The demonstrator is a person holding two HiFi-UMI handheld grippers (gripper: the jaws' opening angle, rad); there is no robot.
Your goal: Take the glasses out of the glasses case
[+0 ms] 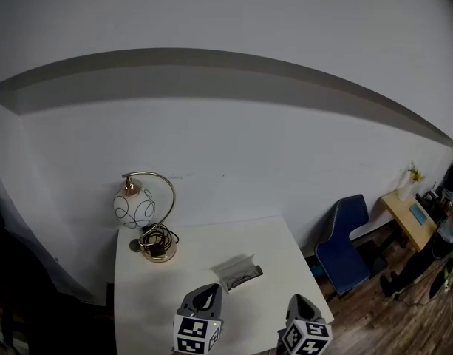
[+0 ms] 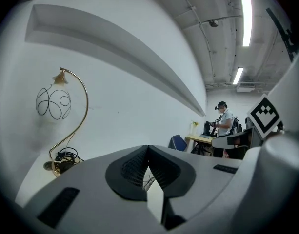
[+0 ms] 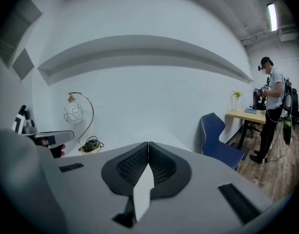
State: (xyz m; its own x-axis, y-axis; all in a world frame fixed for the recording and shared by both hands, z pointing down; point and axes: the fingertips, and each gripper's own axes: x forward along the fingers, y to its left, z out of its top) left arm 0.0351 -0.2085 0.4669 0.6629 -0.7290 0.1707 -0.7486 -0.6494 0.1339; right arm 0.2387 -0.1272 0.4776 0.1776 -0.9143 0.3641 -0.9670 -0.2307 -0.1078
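The glasses case (image 1: pixel 239 274) lies open on the white table (image 1: pixel 204 246), a light grey case with dark-framed glasses (image 1: pixel 244 276) inside it. My left gripper (image 1: pixel 209 290) is at the table's near edge, just short of the case and to its left, jaws shut on nothing. My right gripper (image 1: pixel 297 299) is near the table's front right corner, to the right of the case, also shut and empty. In the left gripper view the pads (image 2: pixel 134 167) meet at the tips, and a thin bit of the glasses (image 2: pixel 149 182) shows in the gap below. In the right gripper view the pads (image 3: pixel 162 165) meet too.
A gold arc lamp (image 1: pixel 147 217) with a round glass shade and a coiled cable stands at the table's back left, near the white wall. A blue chair (image 1: pixel 347 242) sits to the right on the wooden floor. Further right are a small desk (image 1: pixel 409 220) and a standing person (image 3: pixel 273 108).
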